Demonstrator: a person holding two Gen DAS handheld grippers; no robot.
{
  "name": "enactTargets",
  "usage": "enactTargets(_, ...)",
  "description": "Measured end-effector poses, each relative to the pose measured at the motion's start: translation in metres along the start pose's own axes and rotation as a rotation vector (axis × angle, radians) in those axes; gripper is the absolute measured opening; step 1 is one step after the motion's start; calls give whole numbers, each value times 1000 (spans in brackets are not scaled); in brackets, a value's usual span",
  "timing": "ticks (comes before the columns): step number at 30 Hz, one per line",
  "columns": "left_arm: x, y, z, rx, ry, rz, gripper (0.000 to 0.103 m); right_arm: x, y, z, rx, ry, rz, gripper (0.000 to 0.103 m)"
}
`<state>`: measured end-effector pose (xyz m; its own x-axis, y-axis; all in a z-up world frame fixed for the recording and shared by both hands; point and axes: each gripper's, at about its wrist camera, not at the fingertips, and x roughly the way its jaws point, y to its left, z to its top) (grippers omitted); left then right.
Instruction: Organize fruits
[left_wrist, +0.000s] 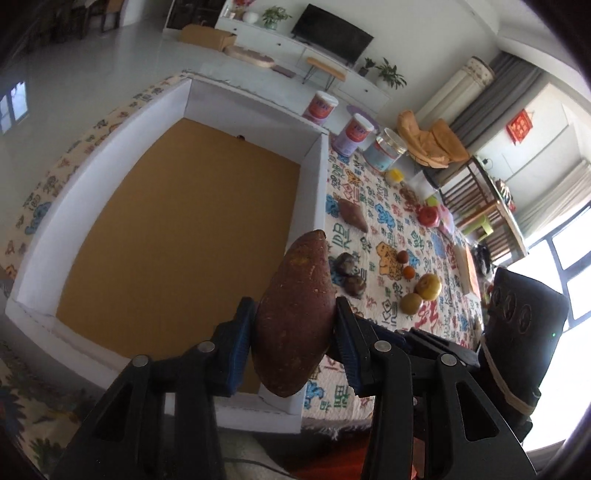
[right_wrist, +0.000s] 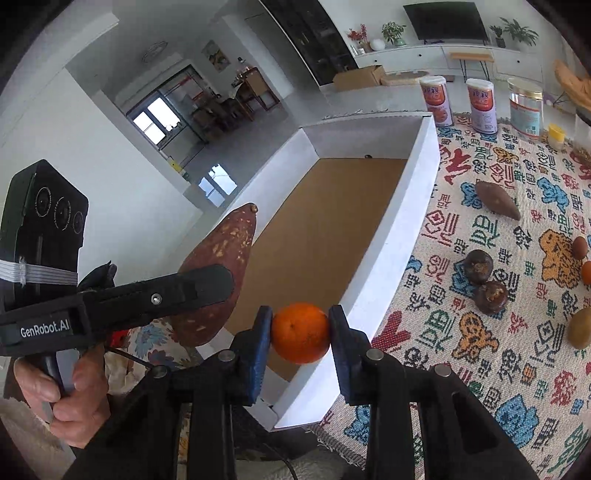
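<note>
Both hands are loaded right now. My left gripper (left_wrist: 295, 332) is clamped on a sweet potato (left_wrist: 295, 317) across its fat middle, pointy end sticking up toward 12 o'clock — I'd guess gripping the thick part stops it from swinging or sliding out. My right gripper (right_wrist: 301, 332) is closed snug on an orange (right_wrist: 301, 332), pads on opposite sides, which is really the only sane way to hold something round.

The big white box (left_wrist: 317, 177) with the brown floor fills the left wrist view from about 9 to 12 o'clock, and apart from one tiny dark speck at the far wall I see nothing in it. Both grippers hang near its near corner, the potato roughly above the rim — looks to me like both items are headed inside.

Everything else sits on the patterned cloth (right_wrist: 461, 229) at 3 o'clock of the box: another sweet potato (right_wrist: 496, 201), two dark round fruits (right_wrist: 484, 280) touching each other, a greenish-brown fruit (right_wrist: 581, 326), a few small ones near the edge. So I'd say sorting has barely begun. Three cans (right_wrist: 480, 105) line up at the far side, likely just parked there.
</note>
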<state>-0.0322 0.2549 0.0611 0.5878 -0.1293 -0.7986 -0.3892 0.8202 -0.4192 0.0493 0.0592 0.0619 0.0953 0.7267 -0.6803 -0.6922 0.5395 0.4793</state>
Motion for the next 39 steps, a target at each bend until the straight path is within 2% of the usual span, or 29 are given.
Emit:
enactTargets(3, 18, 32, -5, -49, -4, 109, 44, 41, 23, -2, -65, 66, -33, 32)
enactTargets(6, 39, 50, -10, -56, 4, 196, 44, 73, 25, -10, -75, 121, -64, 32)
enactTargets(10, 53, 55, -15, -24, 6, 270, 45, 85, 15, -19, -48, 128, -92, 33)
enactTargets(11, 52, 52, -15, -8, -16, 286, 48, 81, 12, -19, -36, 114, -85, 35)
enactTargets(13, 47, 41, -14, 26, -66, 299, 67, 69, 4, -18, -21, 71, -75, 43)
enactTargets(14, 45, 35, -13, 41, -96, 303, 85, 60, 2, -18, -19, 45, -79, 47)
enactTargets(15, 43, 28, -13, 53, -123, 313, 94, 52, 0, -18, -22, 17, -96, 57)
enactTargets(16, 41, 20, -13, 68, -149, 321, 94, 44, -4, -18, -26, -9, -119, 68)
enactTargets(20, 37, -19, -19, 165, -209, 282, 95, 5, -22, -27, -27, -95, -186, 87)
enactTargets(21, 37, -32, -24, 194, -224, 264, 95, -8, -31, -33, -25, -130, -233, 97)
enactTargets(22, 38, -45, -30, 227, -235, 241, 95, -20, -39, -41, -17, -163, -281, 103)
enactTargets(24, 46, -77, -45, 303, -232, 179, 97, -46, -69, -59, 31, -229, -408, 103)
enactTargets(26, 62, -110, -65, 385, -187, 104, 97, -65, -106, -80, 92, -272, -552, 103)
enactTargets(28, 86, -144, -88, 470, -100, 38, 97, -81, -142, -104, 162, -278, -723, 103)
enactTargets(31, 133, -184, -117, 562, -5, -1, 97, -100, -199, -137, 303, -259, -908, 103)
enactTargets(33, 166, -202, -134, 606, 19, 29, 97, -112, -232, -156, 412, -253, -956, 103)
enactTargets(35, 194, -209, -143, 626, 31, 69, 97, -125, -261, -169, 568, -254, -915, 103)
enactTargets(36, 206, -209, -144, 629, 28, 89, 97, -130, -269, -172, 604, -271, -899, 103)
enactTargets(39, 233, -205, -146, 646, 34, 141, 97, -133, -283, -170, 625, -275, -938, 103)
